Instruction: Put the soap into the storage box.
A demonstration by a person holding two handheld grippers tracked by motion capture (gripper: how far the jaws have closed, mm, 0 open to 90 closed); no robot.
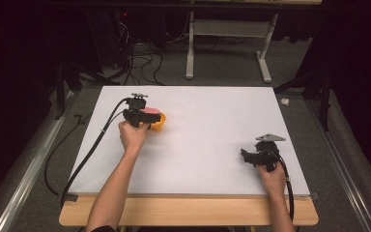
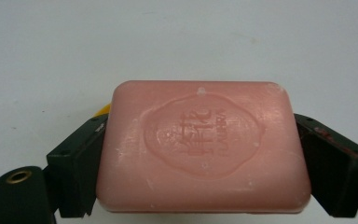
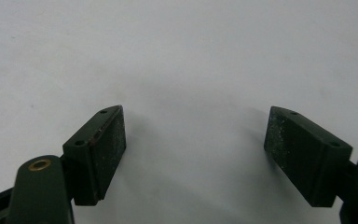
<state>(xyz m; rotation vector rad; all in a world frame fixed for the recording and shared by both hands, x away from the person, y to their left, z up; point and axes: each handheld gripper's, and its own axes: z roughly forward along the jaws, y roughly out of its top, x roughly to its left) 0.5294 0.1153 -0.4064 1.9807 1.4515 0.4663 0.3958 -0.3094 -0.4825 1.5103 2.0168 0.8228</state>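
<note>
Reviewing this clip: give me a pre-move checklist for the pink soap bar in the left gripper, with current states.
1. Left gripper jaws on both short sides of the soap bar: ok.
2. Bar sits level between the jaws: ok.
3. Bar lifted off the orange dish: cannot tell.
4. Right gripper open, nothing between its jaws: ok.
5. Right gripper well apart from the left on the white table: ok.
</note>
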